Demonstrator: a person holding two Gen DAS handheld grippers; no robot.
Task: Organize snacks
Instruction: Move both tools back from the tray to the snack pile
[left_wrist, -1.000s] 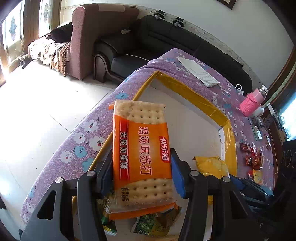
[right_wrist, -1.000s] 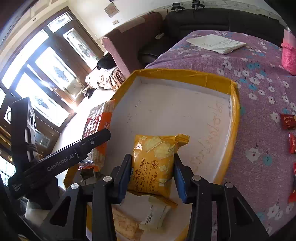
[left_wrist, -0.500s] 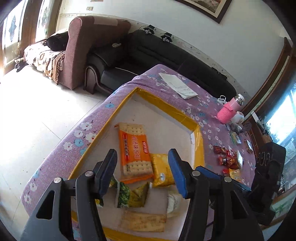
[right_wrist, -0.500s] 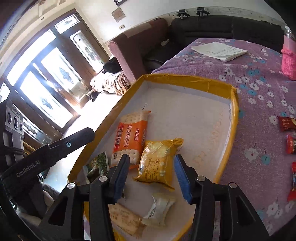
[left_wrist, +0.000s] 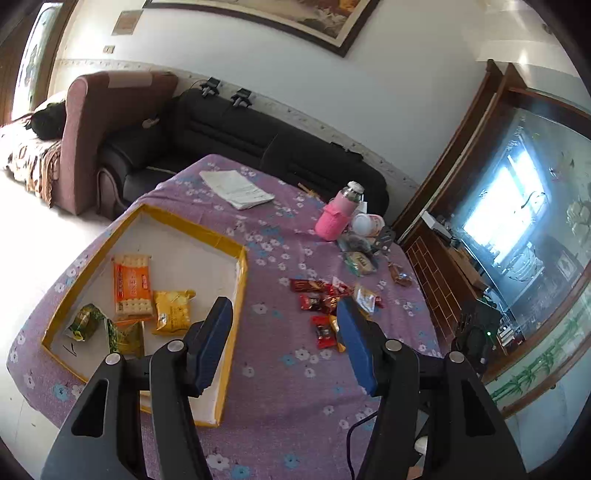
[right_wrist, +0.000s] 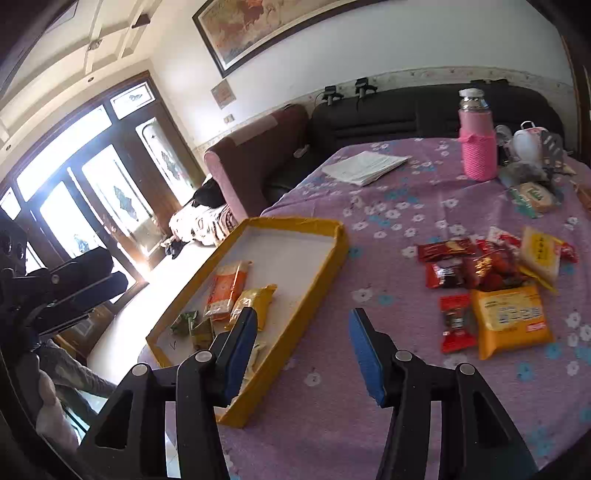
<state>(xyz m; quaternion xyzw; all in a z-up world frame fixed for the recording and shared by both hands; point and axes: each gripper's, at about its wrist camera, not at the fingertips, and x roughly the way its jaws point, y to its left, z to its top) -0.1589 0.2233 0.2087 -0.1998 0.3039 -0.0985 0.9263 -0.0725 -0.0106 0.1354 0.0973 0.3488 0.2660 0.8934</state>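
Both hand-held grippers — left (left_wrist: 282, 325) and right (right_wrist: 301, 341) — now hang spread and empty above the tabletop (right_wrist: 388, 406). A second ago each pinched a pack; the orange crackers (left_wrist: 132, 285) and yellow biscuits (left_wrist: 172, 311) now lie in the tray (left_wrist: 242, 273), toward its near-left corner. The loose snacks (right_wrist: 491, 284) beyond the tray's right edge come next.

The counter (left_wrist: 280, 369) wears a matt purple cloth with printed flowers. The tray (left_wrist: 242, 280) looks like cardboard – glossy yellow tape on its rim, dull white inside. Snack packets (right_wrist: 509, 317) are shiny plastic film. The bottle (right_wrist: 477, 155) has a knitted pink sleeve and a metal cap.
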